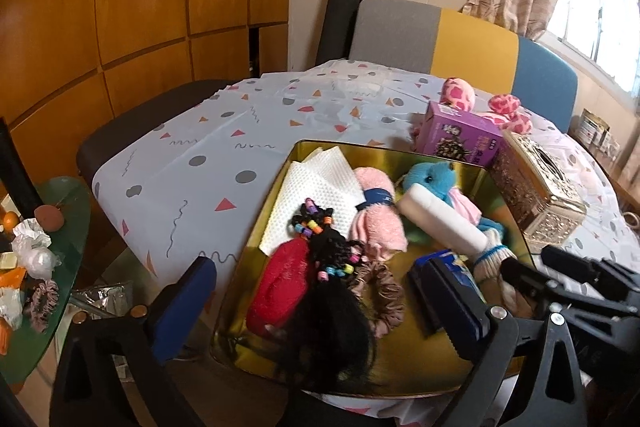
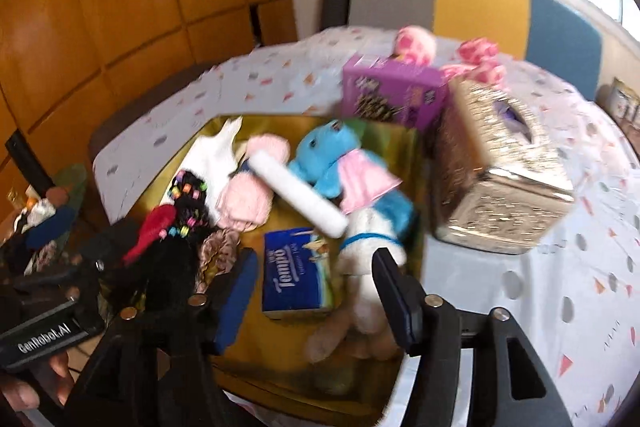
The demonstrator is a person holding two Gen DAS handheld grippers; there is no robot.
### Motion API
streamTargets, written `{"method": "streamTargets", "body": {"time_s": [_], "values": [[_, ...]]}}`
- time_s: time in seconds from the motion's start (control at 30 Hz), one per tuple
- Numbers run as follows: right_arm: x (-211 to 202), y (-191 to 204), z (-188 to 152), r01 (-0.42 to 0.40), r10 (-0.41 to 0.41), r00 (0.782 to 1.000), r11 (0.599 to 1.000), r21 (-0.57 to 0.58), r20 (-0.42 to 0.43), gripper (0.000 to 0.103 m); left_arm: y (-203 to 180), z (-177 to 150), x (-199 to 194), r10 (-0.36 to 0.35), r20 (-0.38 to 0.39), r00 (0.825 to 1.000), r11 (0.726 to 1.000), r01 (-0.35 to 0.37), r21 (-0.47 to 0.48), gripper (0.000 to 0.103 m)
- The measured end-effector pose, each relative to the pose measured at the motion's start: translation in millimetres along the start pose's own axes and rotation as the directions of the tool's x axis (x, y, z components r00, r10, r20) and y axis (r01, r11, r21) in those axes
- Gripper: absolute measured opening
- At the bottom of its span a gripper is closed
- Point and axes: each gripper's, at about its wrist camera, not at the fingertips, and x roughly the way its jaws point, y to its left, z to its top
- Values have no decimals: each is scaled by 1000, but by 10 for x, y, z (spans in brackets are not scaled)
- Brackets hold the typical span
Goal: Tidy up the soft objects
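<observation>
Shallow gold metal tray [image 1: 400, 383] on patterned tablecloth [image 1: 224, 131] — holds blue plush toy [image 2: 320, 159], pink fuzzy cloth [image 1: 376, 223], black beaded hairpiece [image 1: 324, 267]. Left gripper [image 1: 316, 303] — jaws wide, empty. Right gripper [image 2: 320, 291] — jaws apart, empty.

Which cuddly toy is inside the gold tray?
The blue plush in the pink dress lies inside the gold tray. The two pink spotted plushies sit outside on the table, behind the purple box.

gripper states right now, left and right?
Left gripper: open wide, holding nothing, above the gold tray.
Right gripper: open, holding nothing, over the Tempo tissue pack.
</observation>
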Motion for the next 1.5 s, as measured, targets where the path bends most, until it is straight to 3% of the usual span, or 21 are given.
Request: {"method": "streamTargets", "body": {"time_s": [0.33,0.5,1.5], "values": [[-291,-385,-186,166,-177,983,975,146,59,62,-290,-124,-166,-88,4,996,996,88,32,103],[-362,-492,-229,194,-207,976,966,170,63,63,-464,-133,-172,-20,6,1000,996,19,82,103],[-321,-491,-272,181,-195,979,967,178,65,63,-450,-170,-175,-17,19,1000,997,15,77,103]]}}
